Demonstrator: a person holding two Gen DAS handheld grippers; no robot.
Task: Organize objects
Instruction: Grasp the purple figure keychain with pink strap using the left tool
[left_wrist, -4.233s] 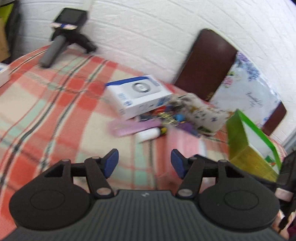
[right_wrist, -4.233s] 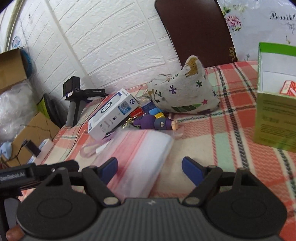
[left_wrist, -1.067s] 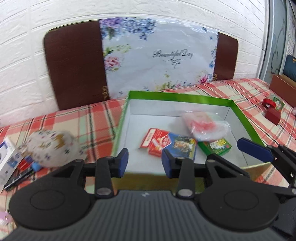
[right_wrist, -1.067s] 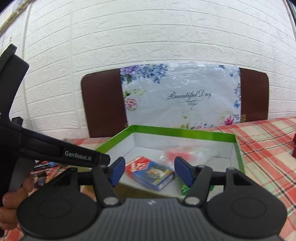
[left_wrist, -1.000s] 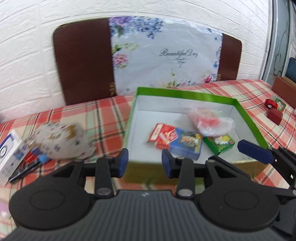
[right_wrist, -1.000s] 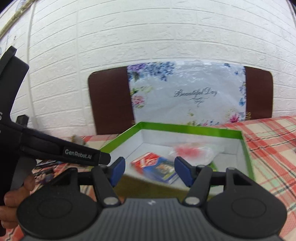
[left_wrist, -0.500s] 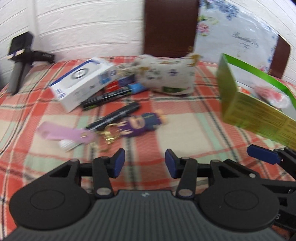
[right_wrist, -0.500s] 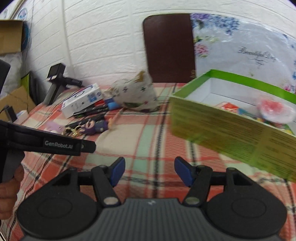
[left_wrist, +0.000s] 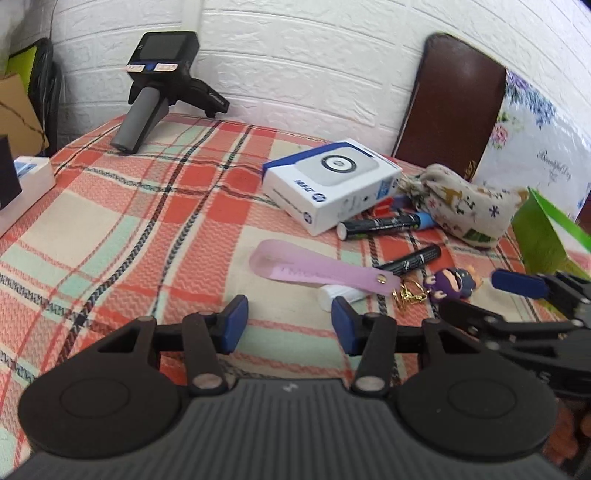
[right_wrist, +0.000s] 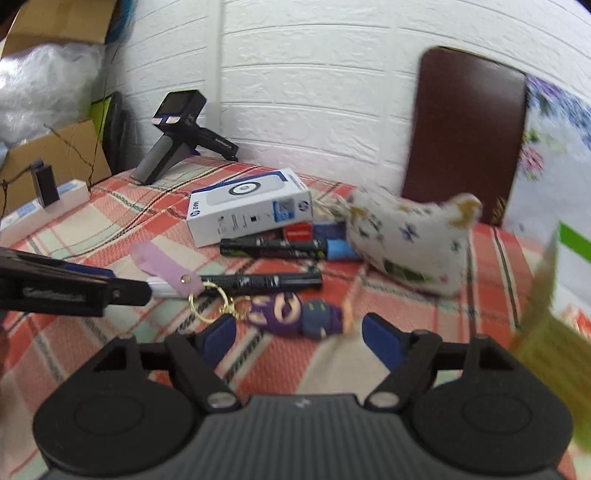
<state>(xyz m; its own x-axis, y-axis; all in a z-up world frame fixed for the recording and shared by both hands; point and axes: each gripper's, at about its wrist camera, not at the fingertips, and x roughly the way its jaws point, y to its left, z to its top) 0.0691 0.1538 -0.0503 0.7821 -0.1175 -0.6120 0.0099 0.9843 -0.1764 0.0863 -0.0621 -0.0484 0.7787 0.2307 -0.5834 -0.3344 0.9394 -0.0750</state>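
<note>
On the plaid tablecloth (left_wrist: 110, 221), both grippers, left (left_wrist: 288, 325) and right (right_wrist: 299, 338), hover wide open and empty, apparently choosing among clutter beside the white box (left_wrist: 332, 184).

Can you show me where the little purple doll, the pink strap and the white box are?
purple doll (right_wrist: 295, 314): right wrist view, on its body.
pink strap (left_wrist: 314, 271): left wrist view, middle of the strap.
white box (left_wrist: 332, 184): left wrist view, on its top face.

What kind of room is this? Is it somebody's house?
Probably a room at home: a plaid blanket covers the surface, the wall is white brick-patterned, and cardboard boxes sit stacked in the corner.
</note>
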